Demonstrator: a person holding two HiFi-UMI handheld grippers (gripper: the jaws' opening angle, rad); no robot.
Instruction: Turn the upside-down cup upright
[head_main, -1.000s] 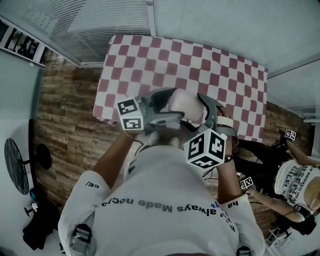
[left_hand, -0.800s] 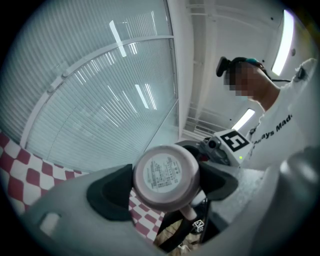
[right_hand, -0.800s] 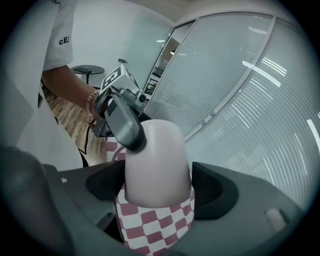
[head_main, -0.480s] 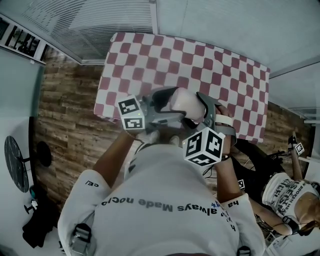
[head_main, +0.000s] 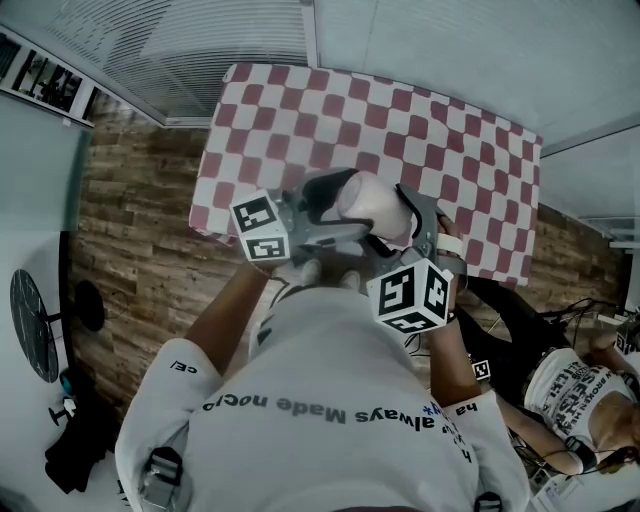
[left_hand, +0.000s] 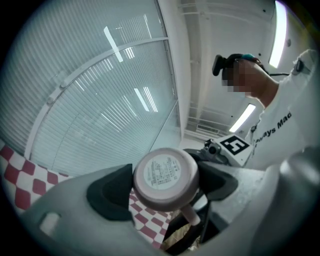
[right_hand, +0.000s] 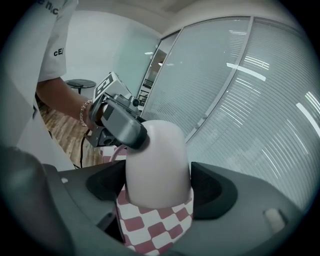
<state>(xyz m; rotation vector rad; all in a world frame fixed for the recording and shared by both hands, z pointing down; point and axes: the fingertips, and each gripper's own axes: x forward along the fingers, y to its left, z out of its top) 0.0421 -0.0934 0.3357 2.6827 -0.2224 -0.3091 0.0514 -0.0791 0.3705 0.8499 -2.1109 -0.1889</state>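
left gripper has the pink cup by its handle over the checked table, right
No: the left gripper is clamped on the round body of the pink cup near its base, and the handle hangs free below, over the checked table. The left gripper view shows it.

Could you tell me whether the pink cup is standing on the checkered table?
No, the pink cup is held in the air above the checkered table.
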